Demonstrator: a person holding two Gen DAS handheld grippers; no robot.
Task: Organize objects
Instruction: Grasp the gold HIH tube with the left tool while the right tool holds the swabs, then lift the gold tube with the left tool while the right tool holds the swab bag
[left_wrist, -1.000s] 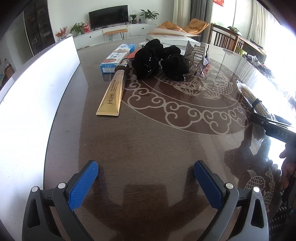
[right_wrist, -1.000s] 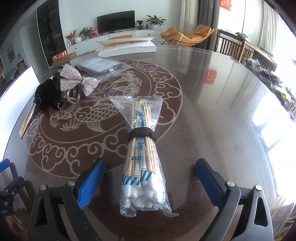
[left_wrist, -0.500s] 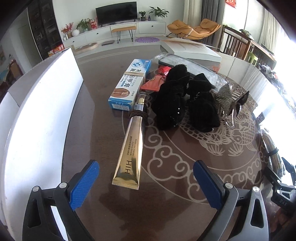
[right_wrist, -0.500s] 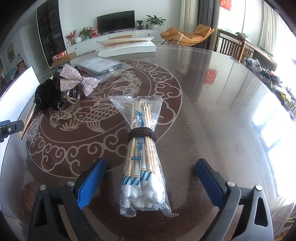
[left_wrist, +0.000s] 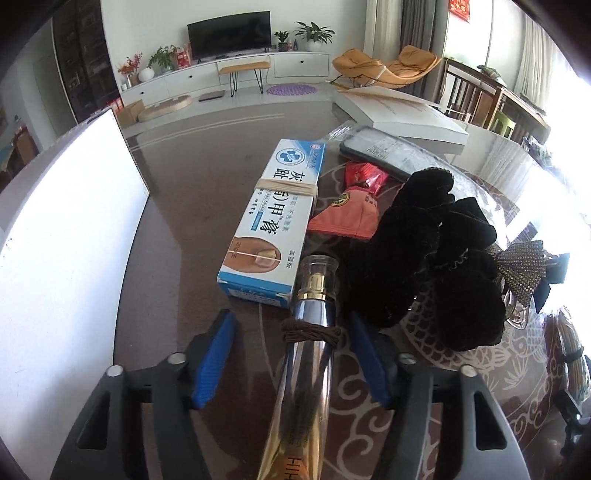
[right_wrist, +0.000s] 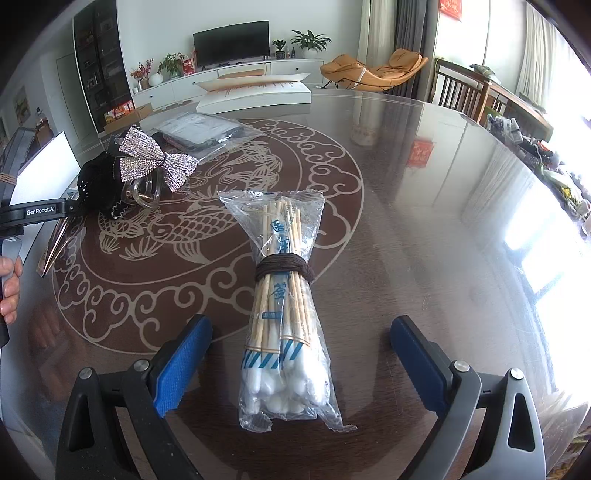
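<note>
A gold tube (left_wrist: 308, 373) with a clear cap and a brown hair tie wound round it lies on the table between the fingers of my left gripper (left_wrist: 293, 360). The jaws are partly closed around it with gaps on both sides. A blue and white cream box (left_wrist: 275, 221) lies just beyond the cap. My right gripper (right_wrist: 301, 365) is open and straddles the near end of a bag of cotton swabs (right_wrist: 284, 306) bound with a brown tie.
Black scrunchies (left_wrist: 424, 266), a rhinestone bow clip (right_wrist: 153, 158), an orange packet (left_wrist: 351, 218) and a bagged phone case (left_wrist: 384, 155) lie on the round glass table (right_wrist: 424, 221). A white panel (left_wrist: 66, 236) stands at the left. A white box (left_wrist: 402, 114) sits far back.
My left gripper has moved forward along the gold tube to its cap end and its jaws have narrowed around it. The right gripper and the swab bag have stayed still.
</note>
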